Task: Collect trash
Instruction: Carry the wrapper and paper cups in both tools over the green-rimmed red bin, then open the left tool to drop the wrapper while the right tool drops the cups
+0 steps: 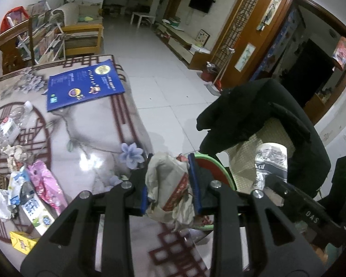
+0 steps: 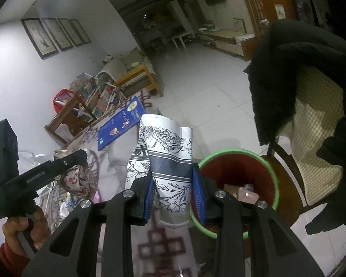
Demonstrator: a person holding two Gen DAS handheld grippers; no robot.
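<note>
Trash held: two pieces, one per gripper, both over the table's edge beside the bin.
Left gripper: blue pads pinching one crumpled wrapper, beige with a red printed strip.
Right gripper: pads pinching one paper cup, white with dark flower print and a navy band, squashed and rim up.
Left hand: one hand in a red sleeve, wrapped round the left gripper's handle, seen from the right wrist.
Bin: one, red inside with a green rim, just right of the cup; a few bits lie in its bottom, too small to tell.
Table: one, glossy, patterned with flowers and dark red lattice.
Trash left on table: one clear bottle; one pink packet; one white and blue carton; one yellow box; some crumpled paper, count unclear.
Booklet: one, blue, flat at the table's far end.
Chair: one, beside the bin, with a woven cushion and one black jacket draped over it.
</note>
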